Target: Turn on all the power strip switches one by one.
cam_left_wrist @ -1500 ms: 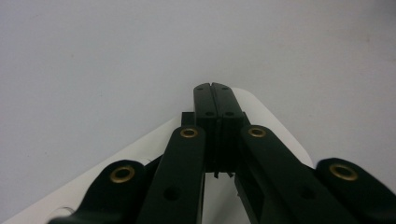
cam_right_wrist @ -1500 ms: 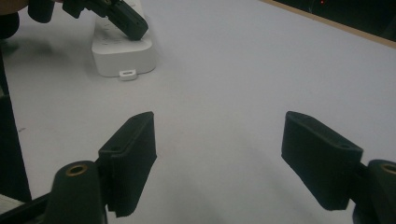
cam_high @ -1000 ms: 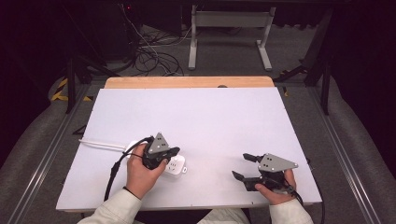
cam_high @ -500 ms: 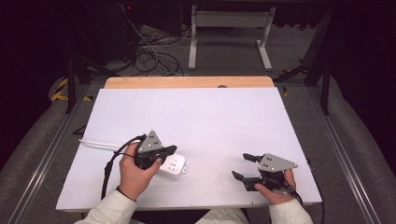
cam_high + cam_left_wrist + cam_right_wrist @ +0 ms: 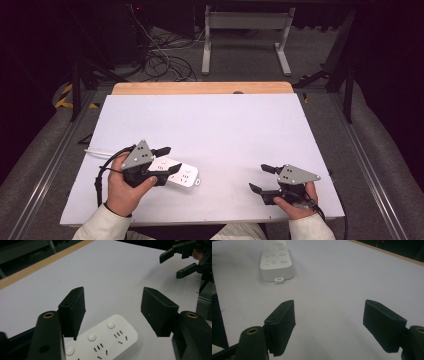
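A white power strip (image 5: 181, 174) lies flat on the white table (image 5: 215, 130) near the front left, its thin white cord (image 5: 95, 151) running off to the left. My left gripper (image 5: 168, 159) hovers over the strip's left part, open, jaws either side of it without touching. In the left gripper view the strip (image 5: 105, 340) shows round buttons and socket slots below and between the spread jaws of the left gripper (image 5: 113, 312). My right gripper (image 5: 260, 178) rests open at the front right, holding nothing. In the right gripper view the strip (image 5: 276, 261) lies far ahead of the right gripper (image 5: 329, 325).
The table's wooden far edge (image 5: 200, 88) borders a dark floor with cables (image 5: 160, 60) and a metal stand (image 5: 245, 35). Grey rails (image 5: 50, 170) run along both sides. The other gripper (image 5: 185, 260) appears at the top right of the left gripper view.
My left hand has shifted left and slightly back along the power strip, uncovering more of the strip's right end. The right gripper has stayed where it was.
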The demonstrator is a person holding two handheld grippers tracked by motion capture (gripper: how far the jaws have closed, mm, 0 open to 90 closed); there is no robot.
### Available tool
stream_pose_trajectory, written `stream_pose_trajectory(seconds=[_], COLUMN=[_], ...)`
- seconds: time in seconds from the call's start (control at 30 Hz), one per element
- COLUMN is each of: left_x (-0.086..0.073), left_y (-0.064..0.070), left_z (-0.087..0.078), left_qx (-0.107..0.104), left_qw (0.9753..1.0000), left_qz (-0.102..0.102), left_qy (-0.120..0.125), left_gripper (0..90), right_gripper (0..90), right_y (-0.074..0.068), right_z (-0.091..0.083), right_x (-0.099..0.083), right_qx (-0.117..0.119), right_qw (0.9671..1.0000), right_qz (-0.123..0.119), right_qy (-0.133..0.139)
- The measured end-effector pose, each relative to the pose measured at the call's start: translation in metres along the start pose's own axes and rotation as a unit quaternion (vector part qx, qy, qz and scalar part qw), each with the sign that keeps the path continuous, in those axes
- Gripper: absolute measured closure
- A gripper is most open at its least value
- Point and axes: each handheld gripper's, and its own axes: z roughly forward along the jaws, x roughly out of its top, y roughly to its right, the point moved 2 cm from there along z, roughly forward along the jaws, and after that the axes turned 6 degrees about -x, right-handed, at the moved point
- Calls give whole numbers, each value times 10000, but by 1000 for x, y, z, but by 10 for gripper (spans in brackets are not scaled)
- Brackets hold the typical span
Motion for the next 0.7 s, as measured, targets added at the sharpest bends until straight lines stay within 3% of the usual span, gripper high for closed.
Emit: stream_pose_trajectory(seconds=[0.17, 0.33, 0.53, 0.7], left_x=[-11, -28, -51, -72], left_y=[-3, -8, -14, -19], left_z=[-19, -37, -52, -60], left_qx=[63, 149, 408, 491], left_qw=[9997, 9990, 9980, 9981], left_qz=[85, -71, -214, -126], left_qy=[238, 417, 427, 361], left_gripper=[247, 180, 159, 113], right_gripper=[263, 261, 258, 255], right_y=[0, 0, -1, -1], right_z=[0, 0, 0, 1], right_x=[0, 0, 0, 0], right_qx=[7, -1, 2, -3], right_qw=[10000, 10000, 10000, 10000], right_qz=[-15, -22, -24, -31], right_qy=[-11, -17, -16, -27])
